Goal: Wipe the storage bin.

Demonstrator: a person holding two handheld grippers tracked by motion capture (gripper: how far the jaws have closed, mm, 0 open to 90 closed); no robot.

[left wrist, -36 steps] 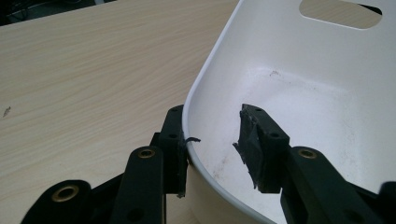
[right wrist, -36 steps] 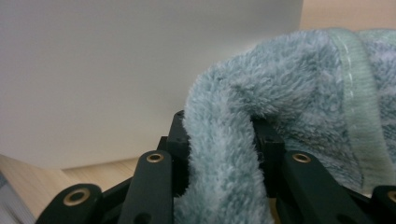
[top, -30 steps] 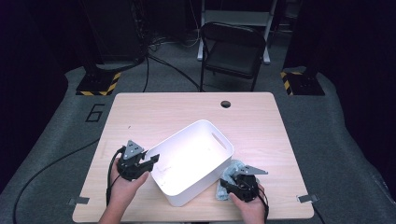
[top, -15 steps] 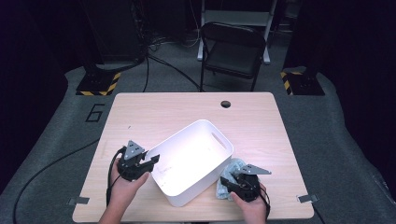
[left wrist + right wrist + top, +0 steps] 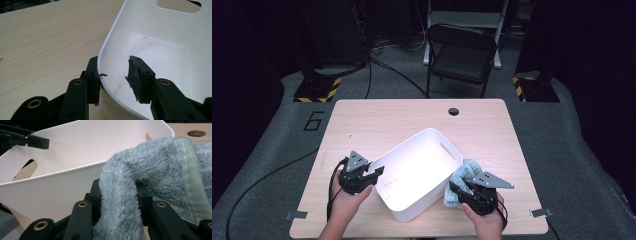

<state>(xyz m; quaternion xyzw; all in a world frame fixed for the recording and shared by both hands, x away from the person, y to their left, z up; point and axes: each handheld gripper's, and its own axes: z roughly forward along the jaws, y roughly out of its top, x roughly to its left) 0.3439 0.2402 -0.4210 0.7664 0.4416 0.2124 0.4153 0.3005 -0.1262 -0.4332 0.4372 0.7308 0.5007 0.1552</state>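
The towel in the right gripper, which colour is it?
The towel is pale blue-green, with a lighter stitched hem; the right gripper view shows it best.

smooth, slightly glossy white plastic tub [image 5: 419,175]; fluffy pale-teal cloth towel [image 5: 150,177]; matt light wood-grain counter [image 5: 377,120]; matt black plastic gripper [image 5: 117,82] jaws.

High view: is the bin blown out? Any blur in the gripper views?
High view: the white bin floor is overexposed, room around the table near black. Left gripper view: sharp, scuffs on the bin wall readable. Right gripper view: towel pile sharp between the jaws, far rim slightly soft.
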